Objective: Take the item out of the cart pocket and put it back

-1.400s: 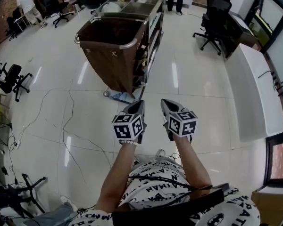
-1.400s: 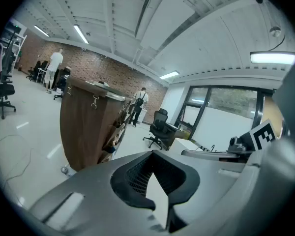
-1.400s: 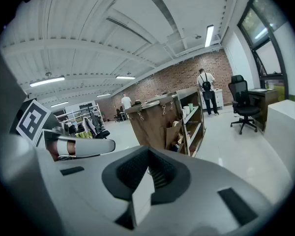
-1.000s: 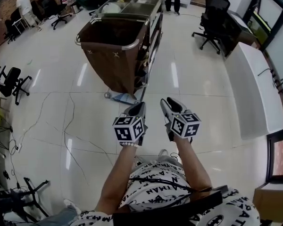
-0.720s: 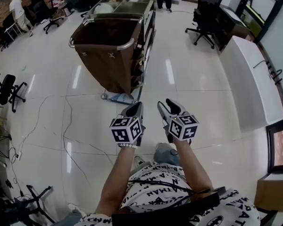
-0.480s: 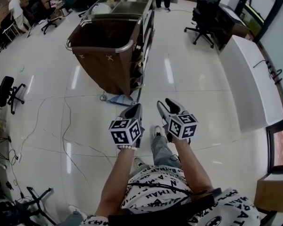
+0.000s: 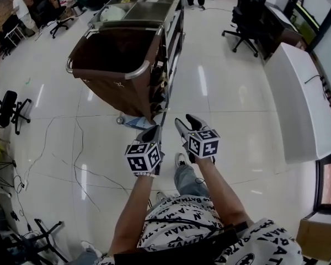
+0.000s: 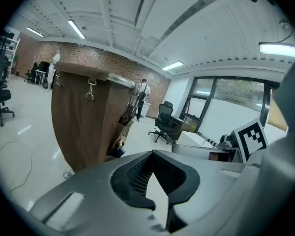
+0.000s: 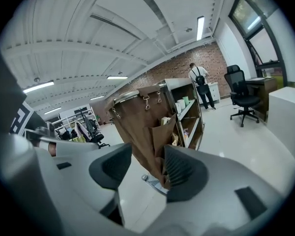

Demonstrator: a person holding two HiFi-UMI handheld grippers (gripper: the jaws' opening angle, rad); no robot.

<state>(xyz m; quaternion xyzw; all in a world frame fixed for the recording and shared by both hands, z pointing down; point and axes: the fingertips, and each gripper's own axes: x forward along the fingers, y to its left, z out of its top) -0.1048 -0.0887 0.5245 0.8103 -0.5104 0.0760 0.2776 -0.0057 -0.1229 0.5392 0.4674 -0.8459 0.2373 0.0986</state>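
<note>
A housekeeping cart (image 7: 133, 72) with a big brown bag (image 7: 107, 57) stands on the tiled floor ahead of me. Brown side pockets (image 9: 165, 130) hang on its flank, with small items sticking out of them. Both grippers are held in front of my body, short of the cart and touching nothing. My left gripper (image 7: 153, 132) points at the cart's near corner, and its pads meet at the tips with nothing in them (image 8: 153, 154). The right gripper (image 7: 187, 125) aims at the pockets; its jaws are opening, and only air is between them (image 9: 148, 157).
A blue-and-white object (image 7: 135, 121) lies on the floor by the cart's wheel. Cables (image 7: 77, 148) trail over the tiles at left. Office chairs (image 7: 248, 10) stand at the back right, a white counter (image 7: 303, 101) runs along the right, and people stand far behind the cart.
I have stepped closer: the cart is larger and nearer in the head view. Both grippers have moved forward with me, and the right gripper's jaws have spread apart.
</note>
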